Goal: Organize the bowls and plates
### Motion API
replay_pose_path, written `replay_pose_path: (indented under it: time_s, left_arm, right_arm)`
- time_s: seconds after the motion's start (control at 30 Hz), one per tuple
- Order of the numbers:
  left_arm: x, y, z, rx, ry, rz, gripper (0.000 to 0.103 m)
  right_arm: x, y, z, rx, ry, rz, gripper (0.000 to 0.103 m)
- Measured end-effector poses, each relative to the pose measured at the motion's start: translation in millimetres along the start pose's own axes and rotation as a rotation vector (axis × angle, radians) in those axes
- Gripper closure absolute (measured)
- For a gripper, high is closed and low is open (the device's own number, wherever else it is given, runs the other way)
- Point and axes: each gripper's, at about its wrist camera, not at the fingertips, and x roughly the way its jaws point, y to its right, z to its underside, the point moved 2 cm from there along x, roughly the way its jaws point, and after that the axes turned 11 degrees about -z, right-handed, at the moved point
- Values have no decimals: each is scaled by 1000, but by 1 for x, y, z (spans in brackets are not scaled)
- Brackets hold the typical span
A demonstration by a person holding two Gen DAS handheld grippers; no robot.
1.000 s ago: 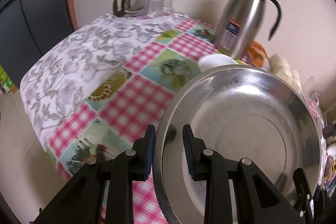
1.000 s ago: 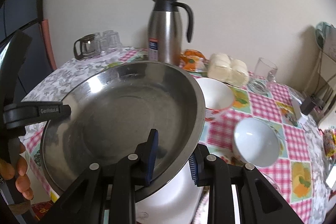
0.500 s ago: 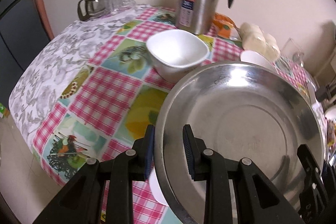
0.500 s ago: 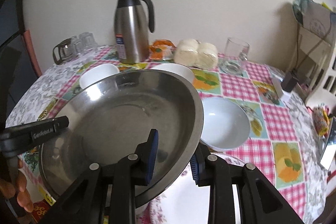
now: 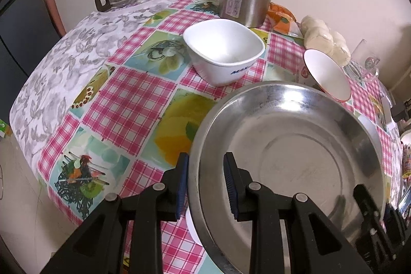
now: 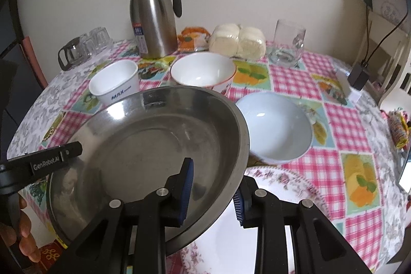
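Steel plate carried in over the floral plate, both grippers clamped on its rim.

Over the last second the view swung from the counter's left edge toward the middle: the square white bowl (image 5: 223,50) and the orange-rimmed bowl (image 6: 203,71) came into sight, and the steel plate (image 6: 154,145) now hangs tilted above the floral plate (image 6: 282,186) at the near edge. Left gripper (image 5: 205,184) pinches its left rim, right gripper (image 6: 213,194) the right rim; both narrow, holding the plate. Pale blue bowl (image 6: 274,127) sits just right of it. Thermos (image 6: 154,14) far, well apart. Looks like a stacking move onto the floral plate; needs levelling before release or it may slide.
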Motion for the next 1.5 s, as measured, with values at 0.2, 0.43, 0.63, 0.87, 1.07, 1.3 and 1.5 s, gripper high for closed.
replay_pose_path:
  time_s: [0.2, 0.43, 0.63, 0.87, 1.07, 1.3, 1.5]
  left_arm:
    - [2, -5, -2, -12, -5, -5, 75]
    - [8, -3, 0, 2, -36, -11, 75]
    - [12, -2, 2, 6, -62, -12, 75]
    - [14, -6, 1, -17, -77, -14, 75]
    - [16, -5, 2, -16, -79, -10, 73]
    - [16, -6, 1, -18, -81, -11, 73]
    - [17, -8, 0, -30, -79, -14, 73]
  right_arm:
    - [15, -5, 7, -22, -63, 12, 71]
    - [21, -4, 11, -15, -110, 22, 72]
    - [23, 0, 13, 23, -152, 13, 72]
    - [26, -2, 17, 49, -202, -8, 72]
    - [26, -2, 20, 60, -223, -5, 72]
    - [28, 0, 23, 79, -252, 0, 71]
    - [29, -2, 24, 68, -259, -11, 70]
